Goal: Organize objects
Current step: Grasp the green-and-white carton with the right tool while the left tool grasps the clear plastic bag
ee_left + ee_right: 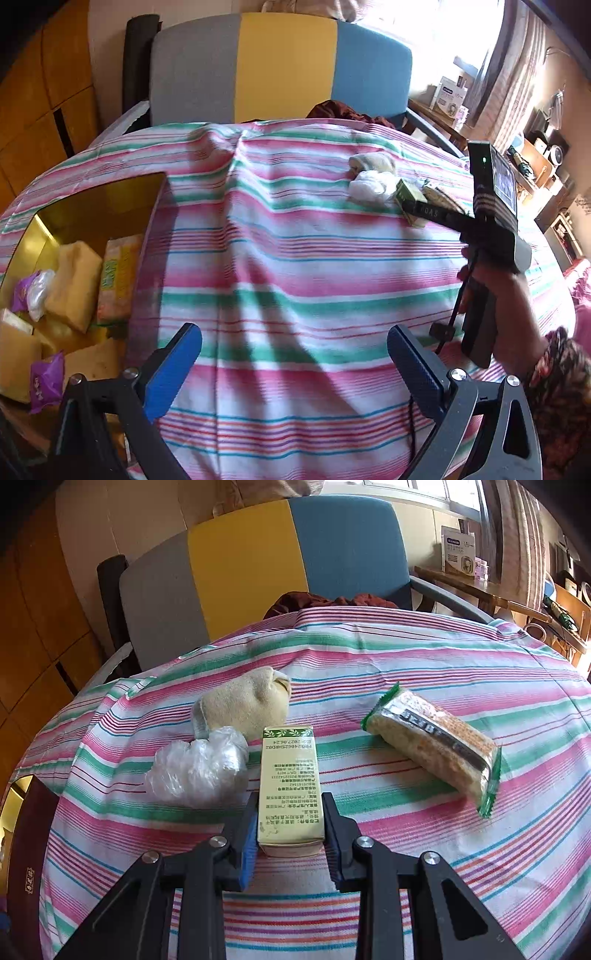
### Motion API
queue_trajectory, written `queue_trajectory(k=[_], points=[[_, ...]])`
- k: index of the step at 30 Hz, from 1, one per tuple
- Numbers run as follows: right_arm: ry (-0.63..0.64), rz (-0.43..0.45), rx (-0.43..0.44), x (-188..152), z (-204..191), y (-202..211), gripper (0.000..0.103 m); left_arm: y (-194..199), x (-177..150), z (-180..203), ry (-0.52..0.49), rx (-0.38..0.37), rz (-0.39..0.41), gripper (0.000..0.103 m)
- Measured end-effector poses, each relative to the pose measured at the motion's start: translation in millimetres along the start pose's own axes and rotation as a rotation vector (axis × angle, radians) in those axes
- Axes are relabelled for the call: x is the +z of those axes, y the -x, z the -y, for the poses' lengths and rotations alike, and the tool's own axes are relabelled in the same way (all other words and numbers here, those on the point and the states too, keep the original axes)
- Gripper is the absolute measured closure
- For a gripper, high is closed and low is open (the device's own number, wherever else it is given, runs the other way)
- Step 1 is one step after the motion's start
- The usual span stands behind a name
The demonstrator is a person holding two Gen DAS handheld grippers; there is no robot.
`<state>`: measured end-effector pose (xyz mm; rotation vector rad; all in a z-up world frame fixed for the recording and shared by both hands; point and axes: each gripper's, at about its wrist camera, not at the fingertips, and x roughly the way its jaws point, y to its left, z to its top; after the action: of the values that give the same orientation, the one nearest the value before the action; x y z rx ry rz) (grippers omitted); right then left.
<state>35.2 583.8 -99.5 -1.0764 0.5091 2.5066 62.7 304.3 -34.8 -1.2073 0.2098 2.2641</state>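
Right wrist view: right gripper (290, 829) clamps green-topped carton (290, 786), long axis toward 12 o'clock; left gripper (295, 363) gapes empty.

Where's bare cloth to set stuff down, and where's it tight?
Free: the striped cloth between the gold box and the right gripper, and in front of the snack bar. Crowded: sock, plastic bag and carton sit bunched.

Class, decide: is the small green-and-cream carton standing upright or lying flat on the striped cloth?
Lying flat. The carton rests lengthwise on the striped cloth, printed side up, clamped by the right gripper.
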Motion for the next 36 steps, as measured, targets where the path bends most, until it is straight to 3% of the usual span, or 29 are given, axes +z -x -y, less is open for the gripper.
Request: queue_trajectory(k=[8, 14, 19, 28, 33, 36], points=[[-0.056, -0.018, -0.094, -28.7, 27.9, 31.8, 0.073, -20.4, 40.1, 33.7, -0.085, 0.012, 0.054, 0.002], [-0.077, 0.026, -0.117, -43.1, 34.4, 40.5, 0.073, -63.5, 88.0, 61.0, -0.201, 0.060, 0.094, 0.001], [-0.077, 0.039, -0.136, -46.1, 33.7, 38.5, 0.073, -103.5, 116.5, 80.3, -0.268, 0.055, 0.105, 0.001], [-0.085, 0.053, -0.132, -47.8, 35.7, 38.1, 0.073, -153.7, 133.3, 99.4, -0.314, 0.045, 0.134, 0.002], [-0.095, 0.061, -0.122, -48.9, 37.1, 39.2, 0.072, -170.3, 131.7, 107.4, -0.356, 0.046, 0.149, 0.018], [-0.105, 0.066, -0.111, -49.2, 39.3, 40.0, 0.072, -178.0, 128.9, 112.2, -0.384, 0.038, 0.124, 0.039]])
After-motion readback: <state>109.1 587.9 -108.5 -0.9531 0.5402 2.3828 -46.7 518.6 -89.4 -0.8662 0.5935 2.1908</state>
